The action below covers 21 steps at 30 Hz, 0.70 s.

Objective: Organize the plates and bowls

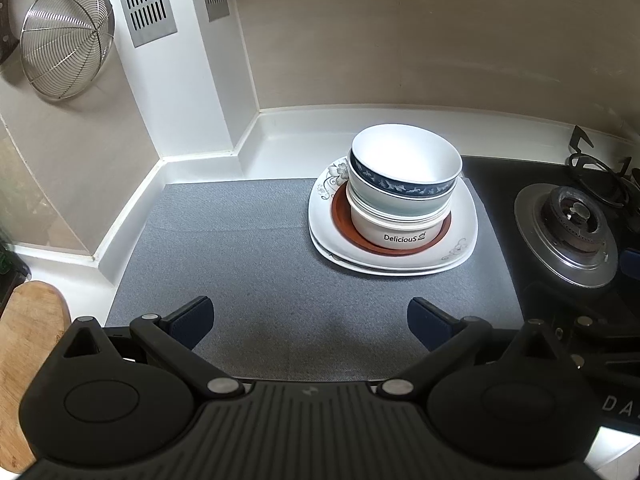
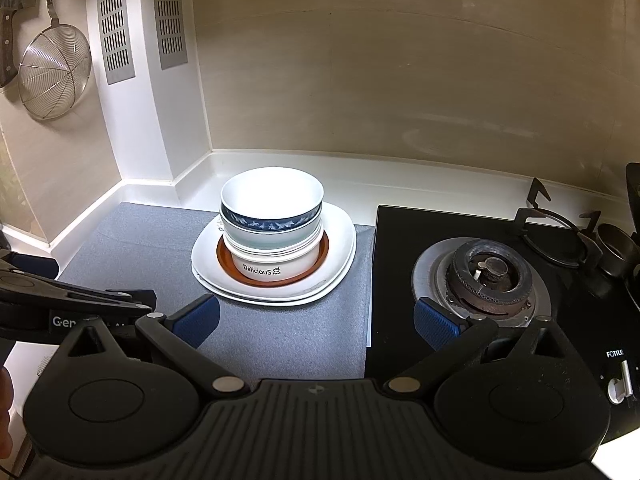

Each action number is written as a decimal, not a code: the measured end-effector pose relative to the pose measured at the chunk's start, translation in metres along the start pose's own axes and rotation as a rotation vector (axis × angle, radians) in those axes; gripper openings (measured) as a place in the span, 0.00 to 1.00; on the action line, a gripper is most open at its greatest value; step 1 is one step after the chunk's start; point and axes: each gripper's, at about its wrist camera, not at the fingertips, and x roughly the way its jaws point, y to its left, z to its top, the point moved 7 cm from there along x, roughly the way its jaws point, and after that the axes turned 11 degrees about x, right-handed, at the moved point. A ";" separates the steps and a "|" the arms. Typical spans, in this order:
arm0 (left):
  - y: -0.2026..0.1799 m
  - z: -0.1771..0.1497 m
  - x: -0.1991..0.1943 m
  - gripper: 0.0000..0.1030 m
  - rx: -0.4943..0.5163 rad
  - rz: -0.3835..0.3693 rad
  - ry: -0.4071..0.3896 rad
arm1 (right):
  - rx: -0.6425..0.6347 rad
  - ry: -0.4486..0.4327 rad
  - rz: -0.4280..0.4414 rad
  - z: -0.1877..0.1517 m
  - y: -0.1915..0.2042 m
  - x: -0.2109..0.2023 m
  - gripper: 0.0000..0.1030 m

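Right of centre: stack (image 1: 394, 208) is sitting on grey mat (image 1: 248, 248).
Handling: looking glazed, heavy, slippery, breakable.
Hold: top bowl (image 1: 406, 168) by rim.
Left hand-held gripper (image 1: 310, 320): hanging apart, empty.
Right hand-held gripper (image 2: 316, 320): likewise.

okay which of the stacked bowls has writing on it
The bottom bowl, plain white with "Delicious" printed on its side, sitting on the brown saucer. The blue-banded bowl on top and the pale green one beneath it carry no writing.

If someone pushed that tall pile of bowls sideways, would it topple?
Probably the bowl stack would slide or shed its top bowl, since the glazed bowls merely nest loosely. It stands tall on a small brown saucer, so likely tippy. It looks ceramic, thus breakable.
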 end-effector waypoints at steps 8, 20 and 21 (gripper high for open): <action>0.001 0.001 0.002 1.00 0.000 -0.003 0.001 | 0.000 0.001 -0.001 0.000 0.000 0.000 1.00; 0.000 0.002 0.002 1.00 0.002 -0.001 0.000 | 0.002 -0.003 -0.001 0.001 0.000 0.002 1.00; 0.000 0.003 0.002 1.00 0.002 -0.001 0.000 | 0.001 -0.003 -0.002 0.001 -0.001 0.002 1.00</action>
